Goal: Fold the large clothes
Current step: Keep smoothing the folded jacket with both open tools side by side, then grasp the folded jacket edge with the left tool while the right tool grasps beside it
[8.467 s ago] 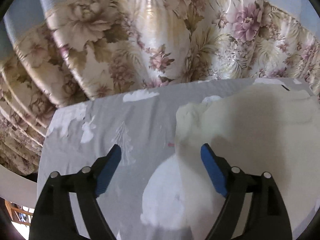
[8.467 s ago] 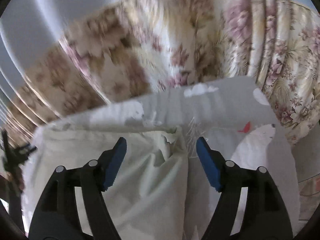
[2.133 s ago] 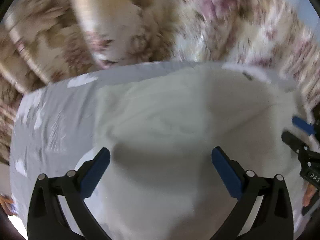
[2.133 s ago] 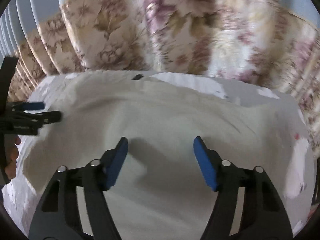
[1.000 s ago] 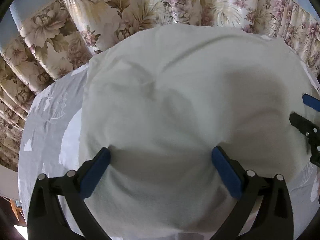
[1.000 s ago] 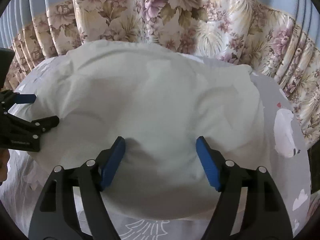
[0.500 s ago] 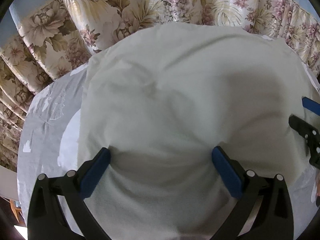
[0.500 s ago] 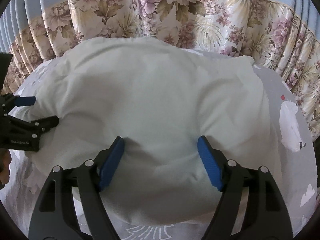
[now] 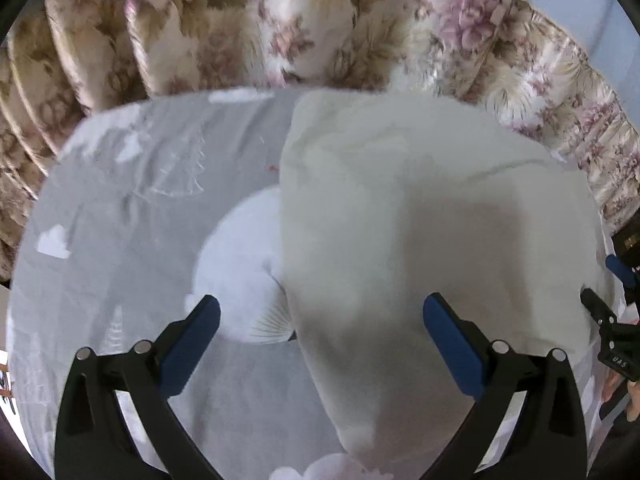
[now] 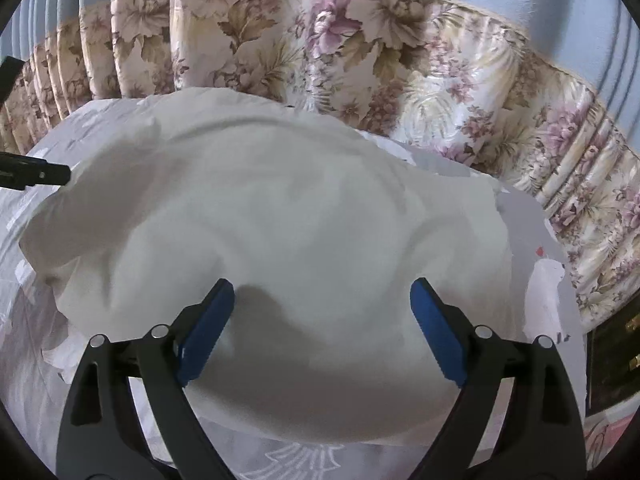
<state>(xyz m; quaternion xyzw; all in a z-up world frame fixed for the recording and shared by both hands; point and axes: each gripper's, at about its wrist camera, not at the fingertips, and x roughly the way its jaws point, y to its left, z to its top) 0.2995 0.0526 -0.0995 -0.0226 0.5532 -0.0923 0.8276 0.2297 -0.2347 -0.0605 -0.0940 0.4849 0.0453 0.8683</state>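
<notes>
A cream-white garment (image 9: 432,216) lies folded on the grey patterned sheet (image 9: 120,208). In the left wrist view it fills the right half, its left edge running down the middle. My left gripper (image 9: 320,320) is open and empty, straddling that left edge just above the cloth. In the right wrist view the garment (image 10: 280,216) fills the middle. My right gripper (image 10: 322,312) is open and empty over its near edge. The right gripper shows at the right rim of the left wrist view (image 9: 612,304). The left gripper's finger (image 10: 36,174) shows at the left rim.
A floral curtain (image 10: 360,56) hangs close behind the far edge of the sheet, also in the left wrist view (image 9: 320,28). The sheet (image 10: 536,264) has white bear and tree prints. A dark piece of furniture (image 10: 616,352) stands at the right.
My left gripper has swung left, so the garment's left edge and bare sheet now lie between its fingers. The right gripper has pulled back slightly. Both stay open.
</notes>
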